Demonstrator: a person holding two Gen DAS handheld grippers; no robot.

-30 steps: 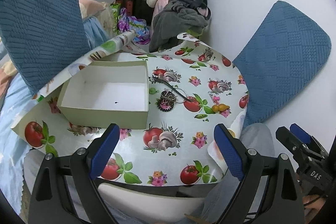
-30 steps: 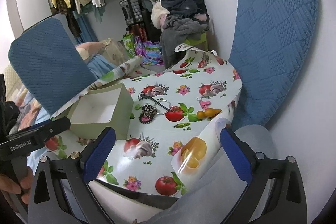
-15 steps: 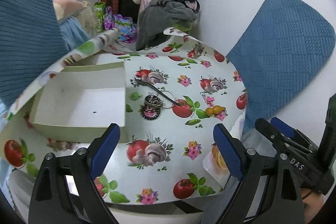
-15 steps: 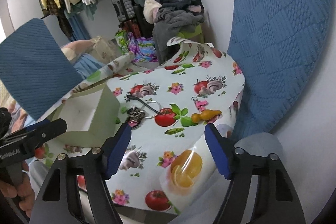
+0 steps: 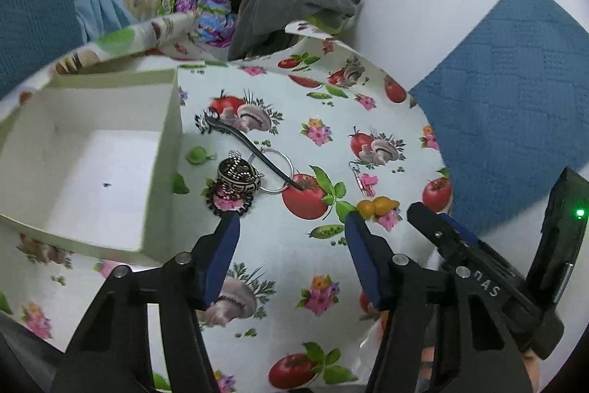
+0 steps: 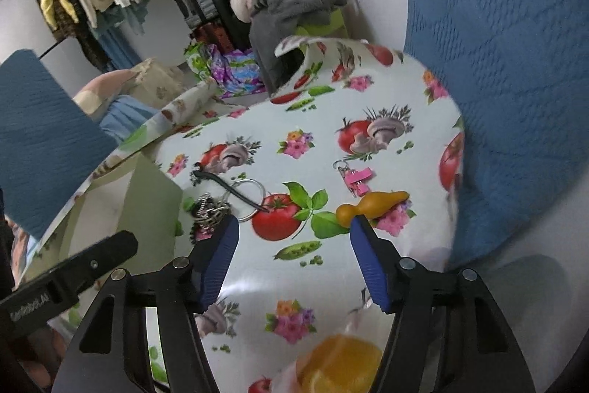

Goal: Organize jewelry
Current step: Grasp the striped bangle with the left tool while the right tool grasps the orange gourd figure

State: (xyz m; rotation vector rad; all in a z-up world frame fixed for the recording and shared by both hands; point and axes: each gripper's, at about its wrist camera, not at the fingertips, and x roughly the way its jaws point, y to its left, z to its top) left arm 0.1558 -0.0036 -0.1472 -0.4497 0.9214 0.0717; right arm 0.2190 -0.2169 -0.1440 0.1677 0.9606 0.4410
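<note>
A glossy oilcloth (image 5: pixel 294 264), printed with tomatoes, mushrooms and little flowers, covers the round table, and its far edge curls up stiffly. On it stands an open, square cardboard box (image 5: pixel 162 150), pale green outside and matt white inside; its left part runs out of the left wrist view. Just beside the box lies the jewelry: a broad patterned ring (image 5: pixel 238 176) with a beaded chain heaped on it, sitting on a dark coiled band (image 5: pixel 230 205), a thin wire hoop (image 5: pixel 271 172) touching them, and a slim black clip (image 5: pixel 254 150) laid across the hoop. Well apart to the right lie a small pink clip (image 6: pixel 355 180) and a smooth yellow-orange, pear-shaped piece (image 6: pixel 371 203). The left gripper (image 5: pixel 291 223) and right gripper (image 6: pixel 292 227) hang above the cloth, their ribbed blue pads parted and grasping nothing; both have just been closing. How the chain and ring tangle is hard to make out. Quilted blue cushions (image 6: pixel 508 43) flank the table.
</note>
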